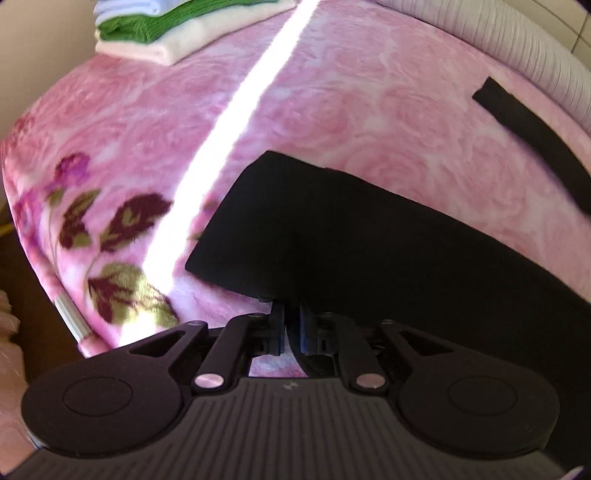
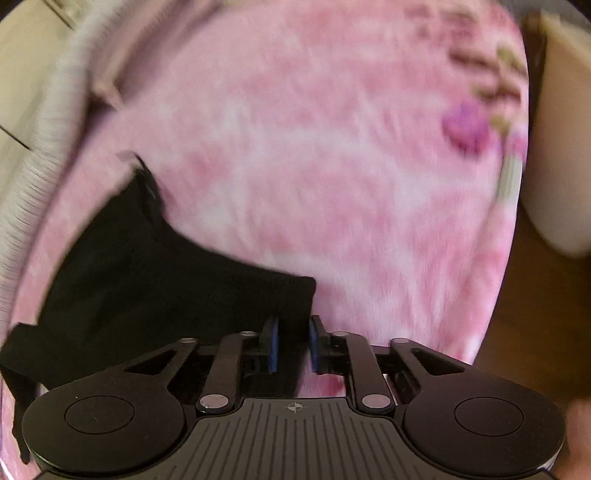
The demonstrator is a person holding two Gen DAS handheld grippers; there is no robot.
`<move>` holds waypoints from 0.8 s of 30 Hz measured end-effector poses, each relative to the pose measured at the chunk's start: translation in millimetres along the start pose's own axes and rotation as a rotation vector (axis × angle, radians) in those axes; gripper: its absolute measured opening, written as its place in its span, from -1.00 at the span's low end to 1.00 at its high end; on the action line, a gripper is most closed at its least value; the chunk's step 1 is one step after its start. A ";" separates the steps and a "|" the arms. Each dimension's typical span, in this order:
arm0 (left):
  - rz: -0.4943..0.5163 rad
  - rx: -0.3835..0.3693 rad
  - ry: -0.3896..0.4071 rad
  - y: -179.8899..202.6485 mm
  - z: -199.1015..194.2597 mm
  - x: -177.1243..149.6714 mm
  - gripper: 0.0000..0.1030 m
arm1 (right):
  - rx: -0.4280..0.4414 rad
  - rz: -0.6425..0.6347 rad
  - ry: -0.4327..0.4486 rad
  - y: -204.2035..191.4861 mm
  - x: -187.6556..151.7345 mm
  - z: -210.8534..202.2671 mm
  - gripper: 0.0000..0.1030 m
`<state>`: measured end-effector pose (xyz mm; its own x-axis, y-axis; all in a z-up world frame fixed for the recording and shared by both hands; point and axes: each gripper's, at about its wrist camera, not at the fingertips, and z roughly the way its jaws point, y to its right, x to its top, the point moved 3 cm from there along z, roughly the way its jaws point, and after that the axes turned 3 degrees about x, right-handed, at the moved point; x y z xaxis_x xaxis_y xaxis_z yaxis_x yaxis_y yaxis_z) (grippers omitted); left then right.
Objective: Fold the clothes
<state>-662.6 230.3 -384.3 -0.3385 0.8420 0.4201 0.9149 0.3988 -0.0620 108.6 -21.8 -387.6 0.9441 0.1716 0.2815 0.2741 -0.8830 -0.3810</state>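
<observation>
A black garment lies on a pink flowered blanket. In the left wrist view my left gripper is shut on its near edge, with the cloth pinched between the blue pads. A narrow black strip lies apart at the right. In the blurred right wrist view the same black garment spreads to the left. My right gripper holds its ribbed corner, and black cloth fills the narrow gap between the pads.
A stack of folded clothes, white, green and pale blue, sits at the blanket's far left. A grey ribbed cushion edge runs along the far side. A bright sun stripe crosses the blanket. The bed's edge drops to brown floor.
</observation>
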 end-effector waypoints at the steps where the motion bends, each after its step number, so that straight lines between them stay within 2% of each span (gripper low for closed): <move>1: 0.009 0.008 -0.001 1.6 -0.3 0.2 -0.83 | -0.002 0.009 0.008 0.7 2.5 -2.8 -0.59; 3: -0.024 -0.007 0.003 -4.2 -11.7 4.4 -0.75 | -0.027 0.020 0.034 2.1 8.3 -10.7 -0.15; 4: -0.041 -0.014 0.004 -7.2 -17.4 6.4 -0.70 | -0.064 0.022 0.057 4.1 11.8 -16.6 -0.10; 7: -0.102 -0.024 -0.006 -15.6 -30.8 12.9 -0.68 | -0.147 0.032 0.121 7.7 25.9 -34.4 -0.07; 9: -0.126 -0.029 -0.001 -15.2 -38.9 18.6 -0.65 | -0.137 0.040 0.145 3.5 34.4 -40.0 -0.06; 15: -0.151 0.005 0.005 -6.9 -46.1 40.9 -0.62 | -0.026 0.034 0.078 -35.6 46.2 -14.3 -0.05; 17: -0.208 0.104 -0.002 -17.6 -40.7 49.3 -0.55 | -0.012 -0.007 0.062 -53.9 45.5 -3.6 -0.05; 19: -0.279 0.189 -0.010 -28.7 -36.0 57.9 -0.58 | 0.001 -0.048 0.046 -71.9 44.6 7.2 -0.05; 21: -0.289 0.092 -0.002 -5.0 -30.9 73.6 -0.58 | 0.004 -0.066 0.036 -85.3 43.9 18.6 -0.05; 24: -0.303 -0.052 0.009 30.6 -23.6 97.3 -0.43 | 0.020 -0.033 0.023 -96.5 43.3 33.9 -0.05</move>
<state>-662.3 315.8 -323.9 -0.5957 0.6843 0.4207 0.7829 0.6116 0.1138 129.3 85.6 -368.5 0.9300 0.1902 0.3146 0.3089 -0.8683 -0.3882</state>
